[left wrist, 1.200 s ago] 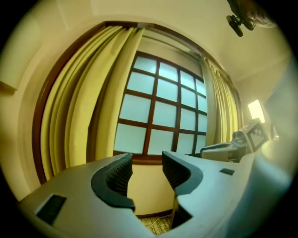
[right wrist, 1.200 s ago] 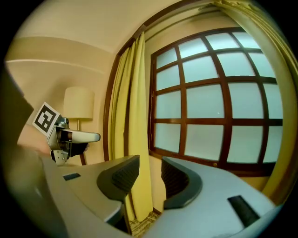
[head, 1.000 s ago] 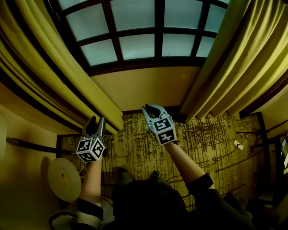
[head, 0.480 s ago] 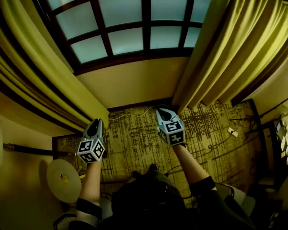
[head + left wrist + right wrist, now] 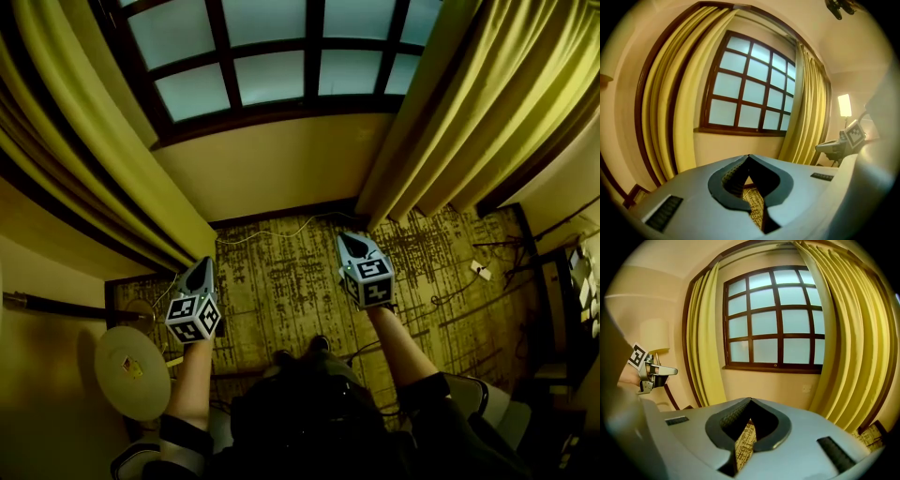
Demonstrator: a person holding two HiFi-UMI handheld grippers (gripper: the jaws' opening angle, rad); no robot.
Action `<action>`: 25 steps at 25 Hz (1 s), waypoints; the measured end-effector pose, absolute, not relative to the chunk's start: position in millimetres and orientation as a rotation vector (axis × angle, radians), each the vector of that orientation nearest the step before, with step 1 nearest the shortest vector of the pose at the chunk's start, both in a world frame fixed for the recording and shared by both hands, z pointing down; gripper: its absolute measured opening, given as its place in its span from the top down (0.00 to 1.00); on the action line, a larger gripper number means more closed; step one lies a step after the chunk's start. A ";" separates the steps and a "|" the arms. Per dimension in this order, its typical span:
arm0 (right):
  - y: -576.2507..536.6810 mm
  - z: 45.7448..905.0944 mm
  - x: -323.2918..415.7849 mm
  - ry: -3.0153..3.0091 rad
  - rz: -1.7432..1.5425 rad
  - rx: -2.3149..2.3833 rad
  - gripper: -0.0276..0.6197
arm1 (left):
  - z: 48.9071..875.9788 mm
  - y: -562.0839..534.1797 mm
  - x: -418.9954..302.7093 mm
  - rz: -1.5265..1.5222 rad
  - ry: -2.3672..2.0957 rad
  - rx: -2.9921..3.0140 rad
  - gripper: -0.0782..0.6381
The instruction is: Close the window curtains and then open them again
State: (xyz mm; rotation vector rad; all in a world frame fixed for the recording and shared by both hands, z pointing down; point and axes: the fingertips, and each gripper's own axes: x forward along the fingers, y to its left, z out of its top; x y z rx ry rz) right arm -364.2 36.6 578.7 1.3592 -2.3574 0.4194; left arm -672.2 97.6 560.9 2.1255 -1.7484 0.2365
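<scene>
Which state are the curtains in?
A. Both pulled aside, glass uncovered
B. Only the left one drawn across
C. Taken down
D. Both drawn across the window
A: the left curtain and right curtain hang gathered at either side, and the window shows bare between them.

The floor is covered by a carpet [image 5: 281, 281] with a dark, scratchy pattern on yellow, and it runs up to the wall under the window. A thin pale cord [image 5: 267, 234] lies along the carpet's far edge. To the right, dark cables [image 5: 442, 302] trail across the carpet near a small white plug [image 5: 481, 272]. The person's shoe tips [image 5: 319, 343] stand on it in the middle.
</scene>
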 end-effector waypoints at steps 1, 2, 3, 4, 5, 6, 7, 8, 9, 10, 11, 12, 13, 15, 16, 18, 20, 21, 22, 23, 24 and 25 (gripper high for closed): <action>39.6 580.4 -363.5 -2.354 0.423 1.367 0.95 | 563.8 100.9 -674.5 0.238 -1.746 2.121 0.89; 41.8 581.9 -362.4 -2.354 0.422 1.379 0.95 | 565.9 104.4 -677.1 0.238 -1.745 2.116 0.89; 44.0 581.9 -361.7 -2.356 0.421 1.390 0.95 | 567.2 107.8 -679.7 0.235 -1.746 2.112 0.89; 46.6 580.6 -361.5 -2.359 0.422 1.400 0.95 | 568.0 110.8 -682.2 0.232 -1.748 2.108 0.89; 49.3 579.3 -361.4 -2.361 0.422 1.406 0.95 | 568.5 113.7 -684.2 0.229 -1.750 2.105 0.89; 52.1 579.4 -360.7 -2.359 0.422 1.409 0.95 | 569.0 116.3 -685.9 0.226 -1.750 2.101 0.89; 55.0 580.8 -359.4 -2.352 0.423 1.409 0.95 | 569.5 118.6 -687.1 0.224 -1.750 2.097 0.89; 57.8 582.7 -358.2 -2.343 0.427 1.410 0.95 | 569.8 120.4 -688.2 0.223 -1.749 2.095 0.89; 60.0 584.0 -357.7 -2.340 0.433 1.412 0.95 | 570.0 121.9 -689.3 0.223 -1.749 2.095 0.89; 61.5 584.7 -358.1 -2.343 0.437 1.415 0.95 | 570.3 123.2 -690.5 0.226 -1.750 2.097 0.89; 63.0 585.3 -358.6 -2.347 0.439 1.419 0.95 | 570.7 124.6 -691.5 0.230 -1.750 2.099 0.89; 64.8 586.2 -359.0 -2.346 0.443 1.423 0.95 | 571.3 126.2 -692.2 0.236 -1.749 2.100 0.89; 66.6 587.3 -359.5 -2.343 0.447 1.424 0.95 | 572.2 128.0 -692.6 0.242 -1.747 2.100 0.89; 69.9 588.9 -361.6 -2.338 0.454 1.425 0.95 | 573.3 131.9 -693.8 0.243 -1.744 2.095 0.89; 71.2 589.5 -362.7 -2.337 0.458 1.424 0.95 | 572.9 133.8 -694.9 0.236 -1.745 2.090 0.89; 73.2 589.7 -363.9 -2.336 0.466 1.424 0.95 | 571.1 136.7 -696.7 0.218 -1.747 2.081 0.89; 73.9 589.3 -364.3 -2.340 0.462 1.425 0.95 | 568.5 138.1 -697.8 0.204 -1.753 2.078 0.89; 74.2 590.0 -364.6 -2.343 0.458 1.425 0.95 | 567.6 138.8 -698.2 0.199 -1.755 2.079 0.89; 74.8 590.9 -365.0 -2.344 0.456 1.424 0.95 | 566.9 139.4 -698.5 0.197 -1.756 2.081 0.89; 75.5 592.0 -365.3 -2.345 0.455 1.425 0.95 | 566.3 140.0 -698.7 0.198 -1.755 2.086 0.89; 76.2 593.1 -365.4 -2.346 0.455 1.427 0.95 | 565.9 140.6 -698.9 0.200 -1.754 2.090 0.89; 77.1 593.8 -365.8 -2.346 0.452 1.430 0.95 | 565.5 141.4 -699.4 0.202 -1.752 2.094 0.89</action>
